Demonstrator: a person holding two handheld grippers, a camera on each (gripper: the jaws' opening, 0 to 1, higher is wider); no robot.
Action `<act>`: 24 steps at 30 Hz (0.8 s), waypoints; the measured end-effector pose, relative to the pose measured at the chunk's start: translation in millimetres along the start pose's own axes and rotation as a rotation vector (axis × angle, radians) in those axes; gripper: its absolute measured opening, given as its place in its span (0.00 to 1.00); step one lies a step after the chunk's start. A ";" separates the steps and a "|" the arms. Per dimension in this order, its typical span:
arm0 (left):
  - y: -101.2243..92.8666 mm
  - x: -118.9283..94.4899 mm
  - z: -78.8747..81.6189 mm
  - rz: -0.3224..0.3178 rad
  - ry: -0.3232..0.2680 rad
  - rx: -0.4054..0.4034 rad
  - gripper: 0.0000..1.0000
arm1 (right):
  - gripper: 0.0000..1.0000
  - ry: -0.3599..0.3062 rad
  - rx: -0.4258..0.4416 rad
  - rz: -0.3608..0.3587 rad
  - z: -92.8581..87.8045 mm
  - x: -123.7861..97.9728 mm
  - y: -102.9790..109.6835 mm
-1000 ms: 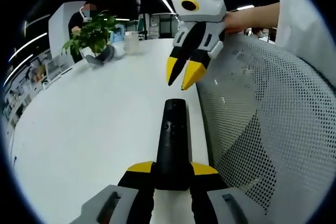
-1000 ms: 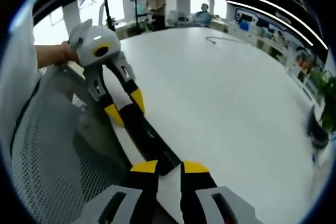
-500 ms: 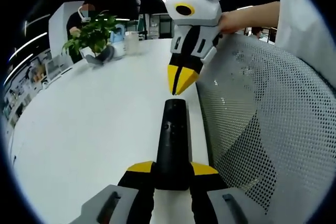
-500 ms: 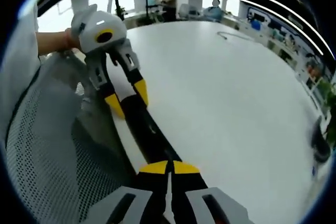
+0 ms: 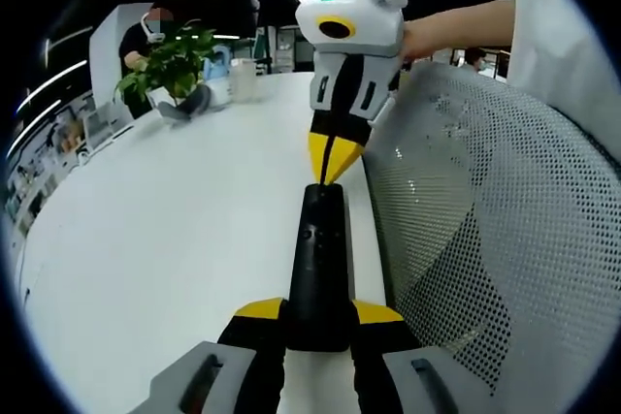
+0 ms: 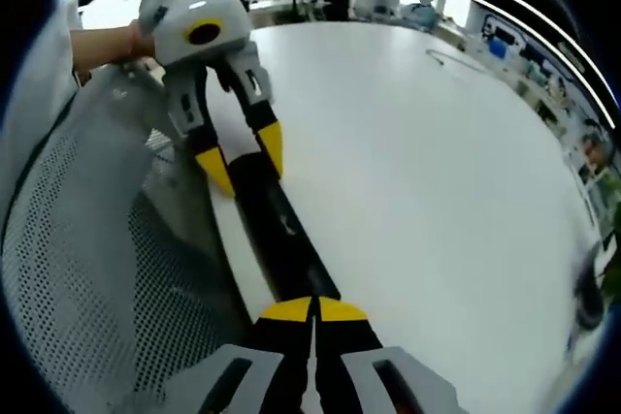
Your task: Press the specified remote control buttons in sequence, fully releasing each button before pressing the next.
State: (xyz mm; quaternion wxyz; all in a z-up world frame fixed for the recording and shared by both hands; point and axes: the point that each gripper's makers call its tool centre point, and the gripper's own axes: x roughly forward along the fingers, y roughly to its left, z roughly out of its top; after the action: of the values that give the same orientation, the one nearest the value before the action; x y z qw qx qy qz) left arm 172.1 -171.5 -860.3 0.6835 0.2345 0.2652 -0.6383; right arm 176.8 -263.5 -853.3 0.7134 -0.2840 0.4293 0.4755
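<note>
A long black remote control (image 5: 319,259) lies over the white table's (image 5: 165,230) right edge, with my left gripper (image 5: 318,313) shut on its near end between yellow-tipped fingers. My right gripper (image 5: 330,168) comes down from above with its jaws shut together, and its tips touch the remote's far end. In the right gripper view the remote (image 6: 277,225) runs from my right gripper's shut tips (image 6: 312,305) up to the left gripper (image 6: 243,157), which clamps its other end.
A grey mesh chair back (image 5: 485,230) stands close against the table edge beside the remote, and appears as the mesh chair back (image 6: 97,269) in the right gripper view. A potted plant (image 5: 173,65) and cups stand far back. A person's hand (image 5: 441,34) holds the right gripper.
The right gripper's jaws went from open to shut. It then came down until its tips met the remote's far end. The left gripper kept hold of the remote.
</note>
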 end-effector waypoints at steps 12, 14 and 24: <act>0.0 0.5 0.4 -0.003 0.000 0.006 0.25 | 0.00 0.183 -0.021 0.054 -0.4 2.8 -1.9; 0.0 0.6 0.4 -0.003 0.000 0.006 0.25 | 0.00 0.191 -0.029 0.052 -1.5 2.8 -1.2; 0.2 0.7 0.6 -0.005 -0.003 0.008 0.25 | 0.00 0.100 -0.028 -0.013 -2.7 0.5 -1.2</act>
State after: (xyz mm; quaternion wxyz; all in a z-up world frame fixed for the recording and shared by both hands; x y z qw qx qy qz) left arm 172.4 -172.4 -860.4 0.6815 0.2357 0.2620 -0.6413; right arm 177.1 -266.0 -855.0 0.6902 -0.3200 0.4557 0.4621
